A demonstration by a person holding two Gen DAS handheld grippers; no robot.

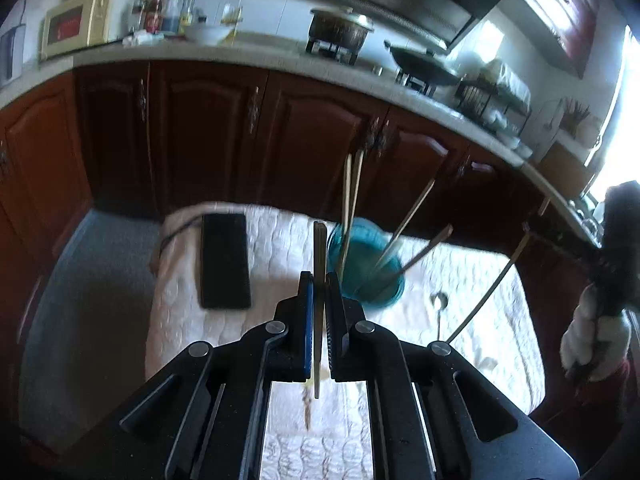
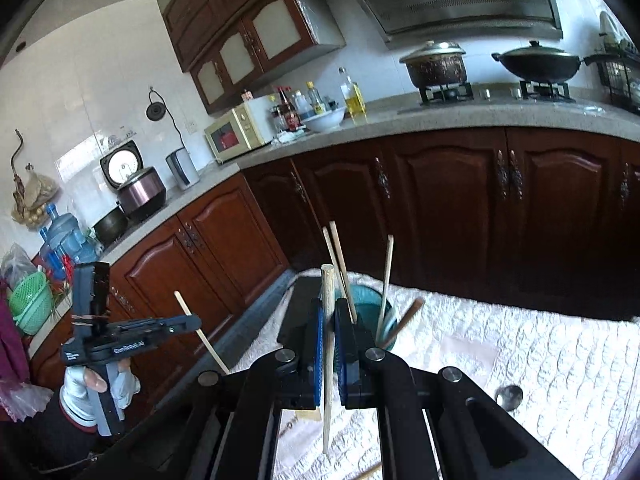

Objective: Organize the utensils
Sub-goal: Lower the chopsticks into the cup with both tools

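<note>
Quilted cloth (image 1: 460,272), pale chopstick (image 1: 319,248), teal cup (image 1: 370,268)

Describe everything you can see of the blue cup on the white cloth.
The blue cup is translucent teal, plastic by its look, round and open-topped. It stands upright on the white quilted cloth, right of a black phone. Several pale chopsticks lean inside it, fanning outward. Neither gripper touches it.

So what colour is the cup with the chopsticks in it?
Teal blue and see-through; the cup shows best in the left wrist view.
</note>
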